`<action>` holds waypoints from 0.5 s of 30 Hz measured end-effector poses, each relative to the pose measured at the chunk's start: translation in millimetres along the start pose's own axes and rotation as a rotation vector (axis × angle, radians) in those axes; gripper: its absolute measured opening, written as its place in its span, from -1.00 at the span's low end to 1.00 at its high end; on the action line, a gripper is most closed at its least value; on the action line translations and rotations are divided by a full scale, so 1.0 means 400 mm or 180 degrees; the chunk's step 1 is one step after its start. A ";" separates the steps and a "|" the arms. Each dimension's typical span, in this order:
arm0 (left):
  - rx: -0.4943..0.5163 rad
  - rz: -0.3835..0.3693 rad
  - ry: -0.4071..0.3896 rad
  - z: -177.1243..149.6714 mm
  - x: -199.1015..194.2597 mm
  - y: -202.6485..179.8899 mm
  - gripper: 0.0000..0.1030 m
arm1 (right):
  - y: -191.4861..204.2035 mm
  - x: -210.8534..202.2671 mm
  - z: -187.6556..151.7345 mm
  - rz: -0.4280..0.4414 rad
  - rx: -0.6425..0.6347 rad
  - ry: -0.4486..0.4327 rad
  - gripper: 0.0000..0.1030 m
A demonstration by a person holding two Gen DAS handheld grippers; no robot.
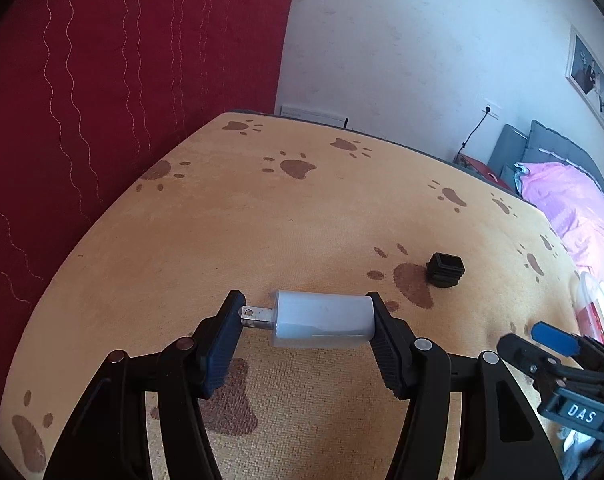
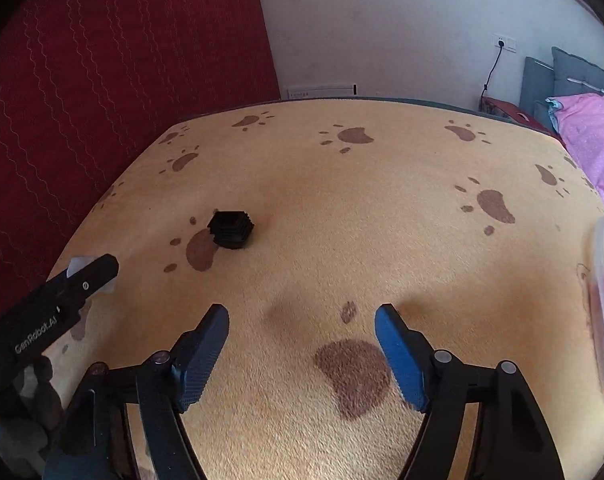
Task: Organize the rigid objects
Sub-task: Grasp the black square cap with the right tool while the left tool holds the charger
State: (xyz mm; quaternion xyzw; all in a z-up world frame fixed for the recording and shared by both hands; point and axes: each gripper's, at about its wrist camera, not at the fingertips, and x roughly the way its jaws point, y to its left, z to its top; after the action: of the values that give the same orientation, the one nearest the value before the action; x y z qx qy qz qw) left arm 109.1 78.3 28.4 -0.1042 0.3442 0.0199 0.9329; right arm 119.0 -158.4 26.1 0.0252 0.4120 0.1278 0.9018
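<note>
Left gripper (image 1: 306,322) clamps the charger (image 1: 322,320) endwise, prongs against one pad, for carrying; right gripper (image 2: 302,332) gapes empty near the tabletop's (image 2: 342,200) right edge.

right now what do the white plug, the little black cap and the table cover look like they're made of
White plug: smooth, slightly glossy plastic by its even sheen, with shiny metal prongs, one showing a hole.
Black cap: probably matte molded plastic or hard rubber; ribbed sides, square open top.
Table cover: soft, fuzzy fabric, likely fleece or towelling, judging by its nap and printed brown paw marks.
</note>
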 end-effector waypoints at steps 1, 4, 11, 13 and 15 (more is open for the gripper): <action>-0.0016 0.0002 0.0003 0.000 0.000 0.003 0.19 | 0.004 0.007 0.008 0.0030 0.0009 0.0002 0.44; -0.0056 0.0011 0.0018 -0.001 0.003 0.008 0.19 | 0.018 0.030 0.032 0.0139 0.0042 0.0032 0.33; -0.0145 0.0009 0.0062 -0.003 0.009 0.022 0.19 | 0.068 0.060 0.069 0.0184 -0.0011 -0.0014 0.24; -0.0168 0.0009 0.0073 -0.003 0.011 0.024 0.19 | 0.079 0.071 0.077 0.0175 -0.0028 -0.0003 0.15; -0.0183 0.0010 0.0079 -0.004 0.010 0.026 0.19 | 0.087 0.082 0.082 0.0172 -0.0036 0.0017 0.11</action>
State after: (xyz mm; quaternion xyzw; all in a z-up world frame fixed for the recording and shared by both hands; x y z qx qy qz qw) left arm 110.2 87.9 22.7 -0.1306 0.3551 0.0299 0.9252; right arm 156.9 -114.6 28.8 0.0308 0.4128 0.1546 0.8971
